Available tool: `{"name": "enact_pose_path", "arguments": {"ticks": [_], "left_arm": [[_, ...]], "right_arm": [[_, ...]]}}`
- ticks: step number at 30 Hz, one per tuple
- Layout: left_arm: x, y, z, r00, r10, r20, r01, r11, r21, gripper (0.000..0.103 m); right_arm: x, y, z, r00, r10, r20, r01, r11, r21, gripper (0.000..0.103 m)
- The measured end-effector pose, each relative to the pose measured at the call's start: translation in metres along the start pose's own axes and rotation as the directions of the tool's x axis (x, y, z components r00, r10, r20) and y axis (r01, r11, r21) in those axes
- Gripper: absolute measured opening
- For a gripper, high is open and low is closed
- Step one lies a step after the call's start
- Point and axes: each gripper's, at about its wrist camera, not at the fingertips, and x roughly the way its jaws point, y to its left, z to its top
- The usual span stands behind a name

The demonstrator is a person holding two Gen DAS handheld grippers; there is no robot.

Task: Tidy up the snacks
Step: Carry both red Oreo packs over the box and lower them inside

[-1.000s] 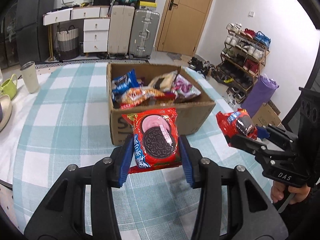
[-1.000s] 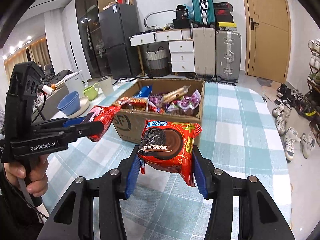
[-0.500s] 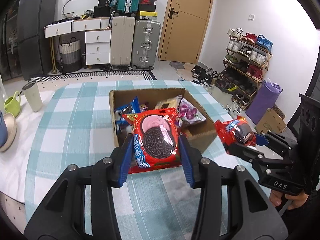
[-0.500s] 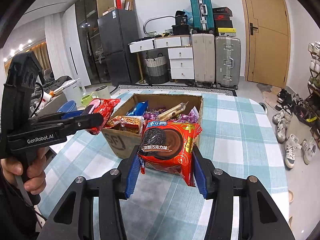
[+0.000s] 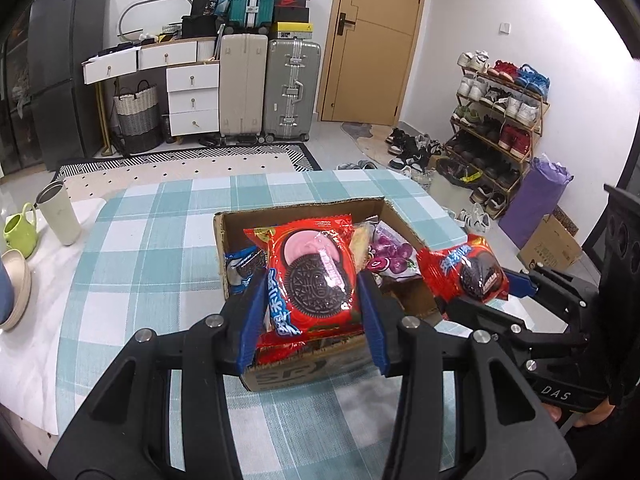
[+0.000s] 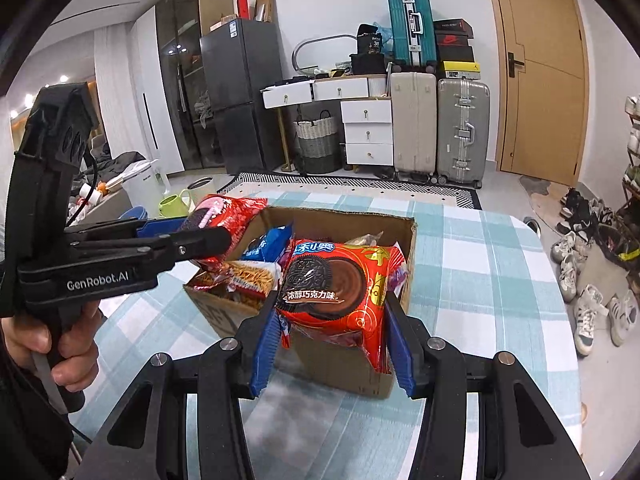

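Observation:
My left gripper [image 5: 312, 312] is shut on a red Oreo packet with a pink picture [image 5: 310, 276] and holds it above the near part of the open cardboard box [image 5: 300, 376]. It also shows in the right wrist view [image 6: 224, 220]. My right gripper [image 6: 330, 340] is shut on a red chocolate Oreo packet [image 6: 340, 284], held above the box's near right side [image 6: 360, 368]. That packet also shows in the left wrist view [image 5: 464, 268]. The box holds several snack packets, among them a blue one [image 6: 268, 244] and a purple one [image 5: 388, 254].
The box stands on a table with a teal checked cloth [image 5: 140, 240]. A beige cup [image 5: 58, 216], a green mug [image 5: 20, 230] and a bowl [image 5: 14, 292] stand at the table's left. Suitcases, drawers, a fridge and a shoe rack stand beyond.
Both grippers have risen and moved forward with their packets, from in front of the box to above it. Both grips are unchanged.

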Motion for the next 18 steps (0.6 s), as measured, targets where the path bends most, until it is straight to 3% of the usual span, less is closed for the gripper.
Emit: {"name": "enact_pose_path", "arguments": {"ticks": [18], "left_arm": [[0.072,0.001,0.019,0.998,0.015,-0.059,-0.014,1.0,0.007,0.041]], "right_arm": [[0.044,-0.014,0.006,0.999,0.018,-0.044,-0.018,1.0,-0.006,0.049]]}}
